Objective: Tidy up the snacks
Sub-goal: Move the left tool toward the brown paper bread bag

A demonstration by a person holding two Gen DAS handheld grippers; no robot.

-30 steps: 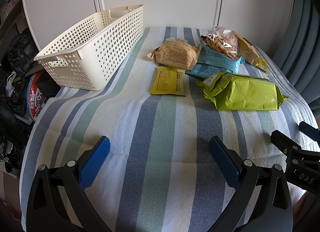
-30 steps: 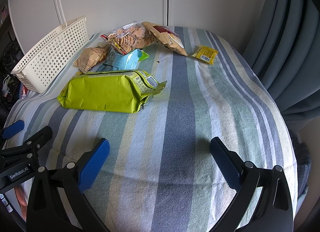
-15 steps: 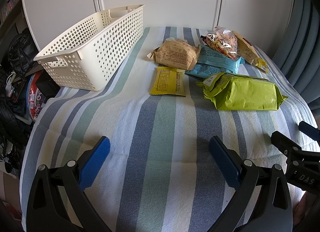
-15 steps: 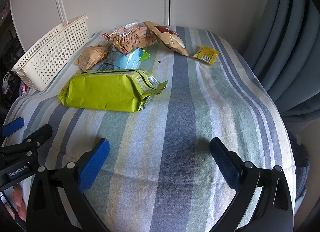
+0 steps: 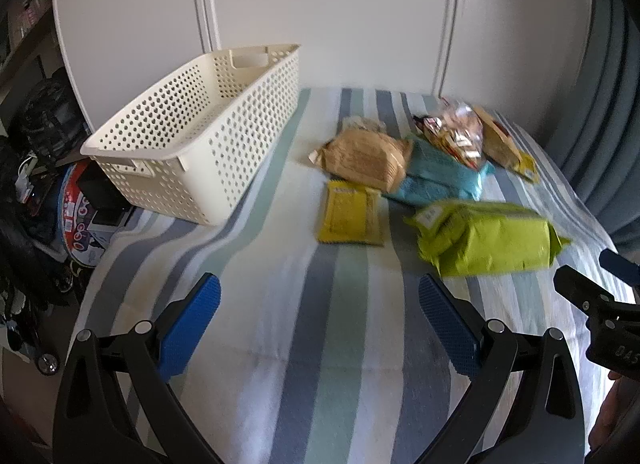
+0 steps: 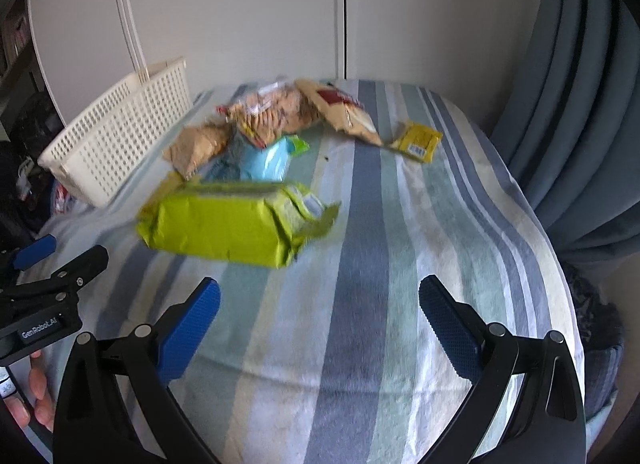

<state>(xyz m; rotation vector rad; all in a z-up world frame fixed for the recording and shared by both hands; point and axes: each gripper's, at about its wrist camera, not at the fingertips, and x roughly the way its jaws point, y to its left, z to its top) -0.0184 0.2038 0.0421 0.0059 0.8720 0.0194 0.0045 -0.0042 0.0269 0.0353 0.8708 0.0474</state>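
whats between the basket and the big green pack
In the left wrist view, a flat yellow packet lies on the striped cloth between the basket and the green pack.

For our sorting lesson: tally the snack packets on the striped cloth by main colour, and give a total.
Yellow: 2, flat packet, small packet
Lime green: 1
Light blue: 1
Tan: 2, paper bag, red-labelled bag
Clear, biscuits showing: 1
Total: 7

Background elements beyond the work surface.
White cabinet doors point(image 6: 248, 16) behind; blue-grey curtain point(image 6: 580, 112) at right; dark floor clutter point(image 5: 40, 184) at left; striped cloth point(image 5: 352, 344) covering the table.
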